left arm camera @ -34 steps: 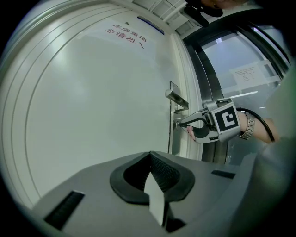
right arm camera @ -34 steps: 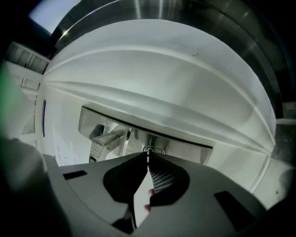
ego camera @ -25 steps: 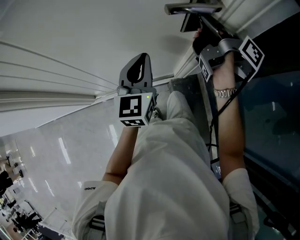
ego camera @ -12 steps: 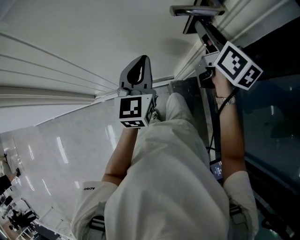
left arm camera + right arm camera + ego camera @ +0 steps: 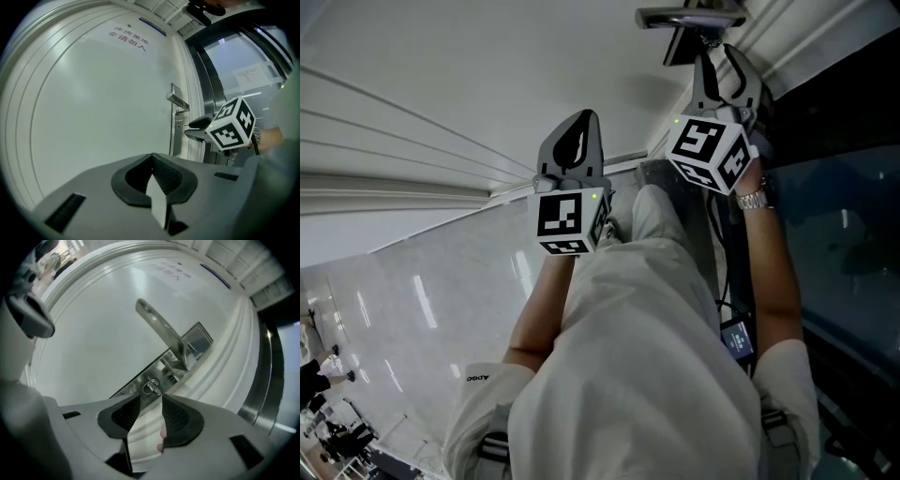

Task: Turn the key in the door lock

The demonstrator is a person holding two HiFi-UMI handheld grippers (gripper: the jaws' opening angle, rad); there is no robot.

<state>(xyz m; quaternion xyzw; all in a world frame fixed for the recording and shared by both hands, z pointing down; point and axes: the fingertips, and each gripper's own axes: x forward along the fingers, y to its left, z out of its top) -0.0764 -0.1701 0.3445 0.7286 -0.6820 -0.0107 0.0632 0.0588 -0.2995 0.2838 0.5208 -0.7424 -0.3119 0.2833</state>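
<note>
A small silver key [image 5: 151, 387] sticks out of the lock in the metal plate [image 5: 140, 380] below the lever door handle [image 5: 161, 331]. My right gripper [image 5: 151, 395] points level at it. Its jaws have just been opening and now stand apart, with the key just ahead of the tips and no pad pressing on it. In the head view the right gripper [image 5: 719, 58] is up under the handle [image 5: 684, 16], where the key is hidden. My left gripper [image 5: 579, 122] hangs back in mid-air, shut and empty [image 5: 152, 157], facing the white door [image 5: 103, 103].
A dark-framed glass panel [image 5: 844, 216] runs beside the door on the right. A pale glossy floor [image 5: 422, 300] lies below. The person's light trousers [image 5: 637, 337] fill the lower middle, and a cable [image 5: 733, 253] hangs along the right forearm.
The right gripper has rolled about its own axis, so its marker cube swung from the right side to the left. Its jaws opened off the key. The left gripper stayed put.
</note>
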